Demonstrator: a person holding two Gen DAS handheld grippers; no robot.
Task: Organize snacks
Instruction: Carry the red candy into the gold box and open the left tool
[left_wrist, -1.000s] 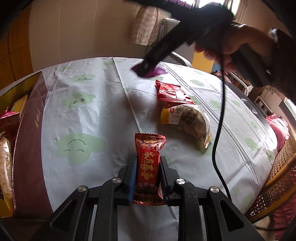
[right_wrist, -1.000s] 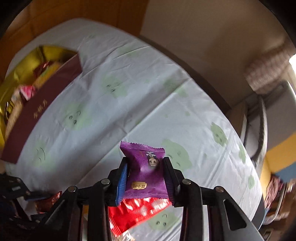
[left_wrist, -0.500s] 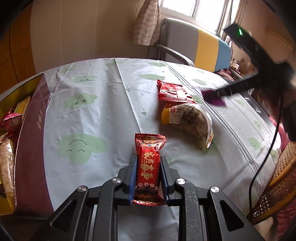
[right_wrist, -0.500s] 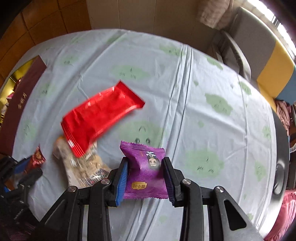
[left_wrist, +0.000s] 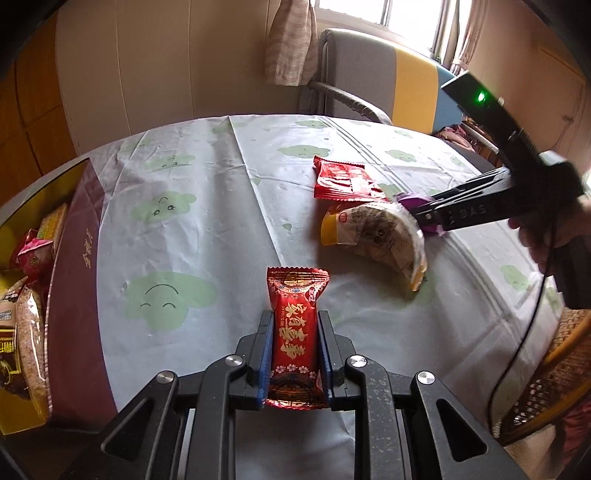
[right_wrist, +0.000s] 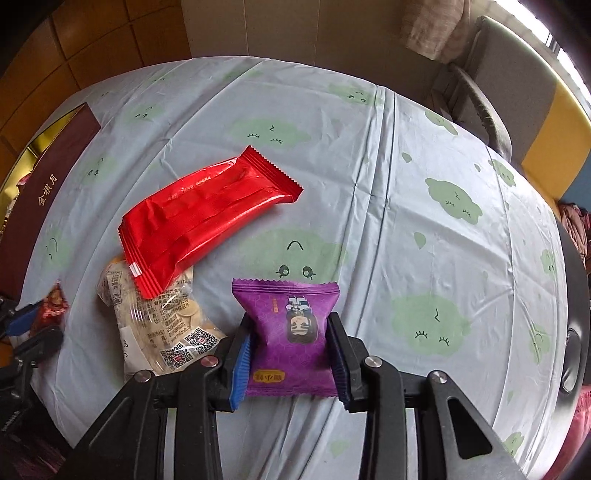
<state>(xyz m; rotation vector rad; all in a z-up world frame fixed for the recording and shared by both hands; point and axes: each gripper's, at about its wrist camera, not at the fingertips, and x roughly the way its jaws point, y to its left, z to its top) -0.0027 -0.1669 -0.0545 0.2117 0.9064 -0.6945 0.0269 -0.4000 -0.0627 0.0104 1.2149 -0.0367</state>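
Two grips | left jaws clamp red candy packet (left_wrist: 296, 334) upright | right jaws pinch purple snack packet (right_wrist: 291, 338)

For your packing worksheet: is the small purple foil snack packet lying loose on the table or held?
Held: the right gripper pinches the purple foil snack packet by its sides.
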